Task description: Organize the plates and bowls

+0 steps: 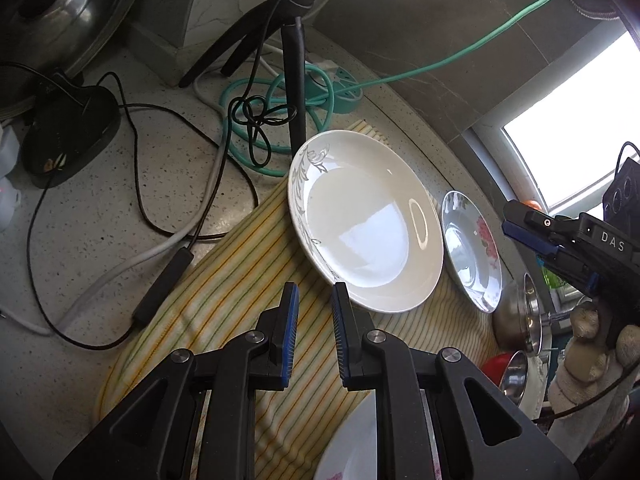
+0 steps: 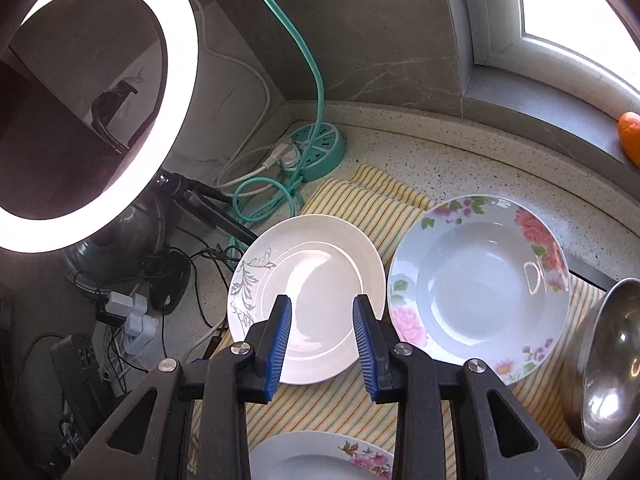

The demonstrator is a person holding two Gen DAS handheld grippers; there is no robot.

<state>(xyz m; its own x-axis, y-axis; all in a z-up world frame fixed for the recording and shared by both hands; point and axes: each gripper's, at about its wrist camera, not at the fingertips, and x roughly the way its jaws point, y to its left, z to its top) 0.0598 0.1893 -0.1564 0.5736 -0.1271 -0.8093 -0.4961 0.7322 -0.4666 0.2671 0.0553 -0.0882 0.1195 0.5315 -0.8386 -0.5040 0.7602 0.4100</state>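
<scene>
A white plate with a grey leaf pattern (image 1: 364,224) (image 2: 308,300) lies on a yellow striped cloth (image 1: 224,292) (image 2: 344,404). A pale blue plate with pink flowers (image 1: 472,252) (image 2: 480,288) lies to its right. Another flowered plate (image 1: 352,448) (image 2: 320,458) lies near the front, partly hidden by the grippers. My left gripper (image 1: 314,292) is open and empty, just left of the white plate's near rim. My right gripper (image 2: 322,306) is open and empty, above the white plate; it also shows in the left wrist view (image 1: 532,236).
Steel bowls (image 1: 520,320) (image 2: 608,364) stand at the right of the cloth. A teal power strip (image 2: 316,150) with a teal cable, a black tripod (image 1: 292,64), a ring light (image 2: 100,104) and loose black and white cables (image 1: 168,216) crowd the counter to the left and behind.
</scene>
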